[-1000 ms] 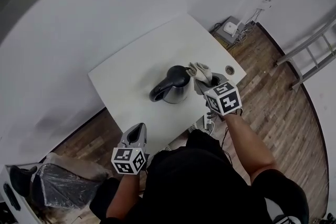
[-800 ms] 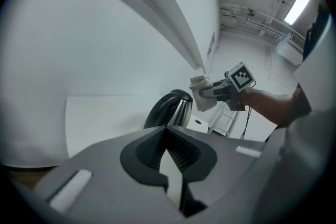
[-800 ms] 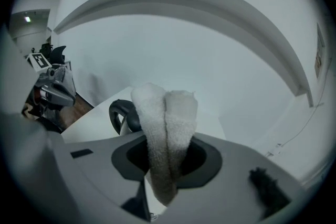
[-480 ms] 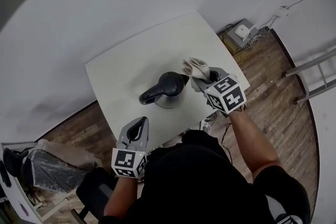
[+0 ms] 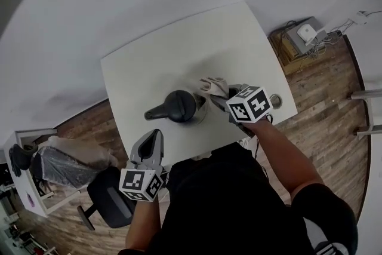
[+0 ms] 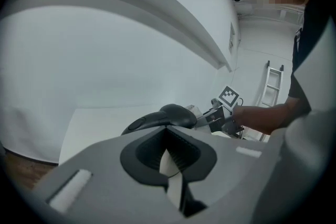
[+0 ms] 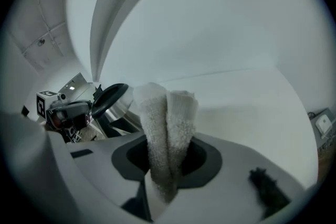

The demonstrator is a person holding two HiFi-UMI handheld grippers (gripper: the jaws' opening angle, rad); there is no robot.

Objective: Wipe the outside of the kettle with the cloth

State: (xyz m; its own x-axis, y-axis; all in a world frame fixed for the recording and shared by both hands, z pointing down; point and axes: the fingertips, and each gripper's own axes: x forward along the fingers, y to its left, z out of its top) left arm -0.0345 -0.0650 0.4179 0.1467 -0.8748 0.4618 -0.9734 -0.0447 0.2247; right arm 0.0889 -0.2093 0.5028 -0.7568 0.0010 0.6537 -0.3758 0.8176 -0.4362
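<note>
Terry cloth (image 7: 167, 128) pinched (right gripper view), kettle (image 5: 178, 106)

head view: high overhead, steeply down on table (image 5: 179, 57) | left gripper view: low, along left gripper (image 5: 156, 135) toward kettle (image 5: 179, 106) ahead | right gripper view: right gripper (image 5: 218, 94) close beside kettle, facing left | shared: kettle, opposite gripper

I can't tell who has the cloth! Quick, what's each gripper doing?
Left gripper: closed, holding nothing.
Right gripper: closed on the cloth.
</note>
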